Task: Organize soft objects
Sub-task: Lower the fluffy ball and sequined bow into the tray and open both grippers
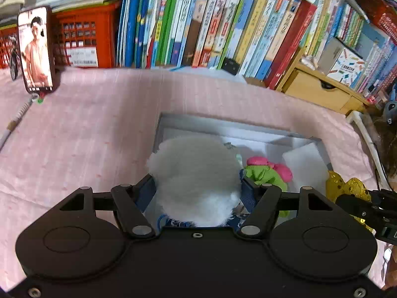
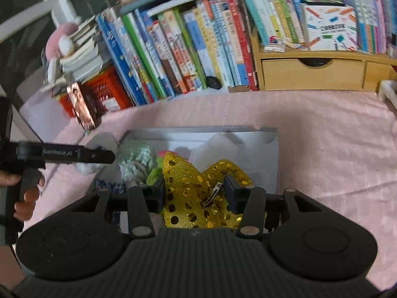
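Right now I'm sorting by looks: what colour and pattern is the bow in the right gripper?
Gold bow with shiny sequin dots, clearest in the right wrist view.

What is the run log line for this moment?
left gripper: shut on fluffy white pompom | right gripper: shut on gold sequin bow | both over grey box

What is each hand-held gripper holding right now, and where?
Left hand-held gripper clamps the white fluffy toy across its sides. Right hand-held gripper pinches the gold sequin bow mid-body.

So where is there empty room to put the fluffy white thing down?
The pink cloth is bare left of the gray box, up to the phone. Inside the box, the far right part looks free. Its near left is crowded with the green and pink toy. The gold bow hangs over the middle.
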`<move>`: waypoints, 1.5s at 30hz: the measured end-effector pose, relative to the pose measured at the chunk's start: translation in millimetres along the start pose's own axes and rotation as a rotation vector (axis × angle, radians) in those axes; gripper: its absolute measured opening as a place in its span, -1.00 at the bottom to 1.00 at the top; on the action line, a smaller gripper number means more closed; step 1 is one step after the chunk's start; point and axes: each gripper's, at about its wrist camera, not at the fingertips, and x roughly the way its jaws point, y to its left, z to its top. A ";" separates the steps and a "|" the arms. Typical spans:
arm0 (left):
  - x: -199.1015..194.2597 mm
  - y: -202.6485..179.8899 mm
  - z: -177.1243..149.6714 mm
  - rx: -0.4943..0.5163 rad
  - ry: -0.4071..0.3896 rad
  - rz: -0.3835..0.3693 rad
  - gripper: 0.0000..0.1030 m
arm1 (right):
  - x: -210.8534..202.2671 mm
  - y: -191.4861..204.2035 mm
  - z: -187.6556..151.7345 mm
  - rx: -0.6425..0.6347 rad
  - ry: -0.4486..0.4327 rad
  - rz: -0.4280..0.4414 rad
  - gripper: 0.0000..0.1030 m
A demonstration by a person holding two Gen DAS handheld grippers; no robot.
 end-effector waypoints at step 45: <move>38.5 -10.9 -3.5 0.012 0.092 -0.027 0.40 | 66.1 11.6 23.0 -0.074 0.160 -0.123 0.11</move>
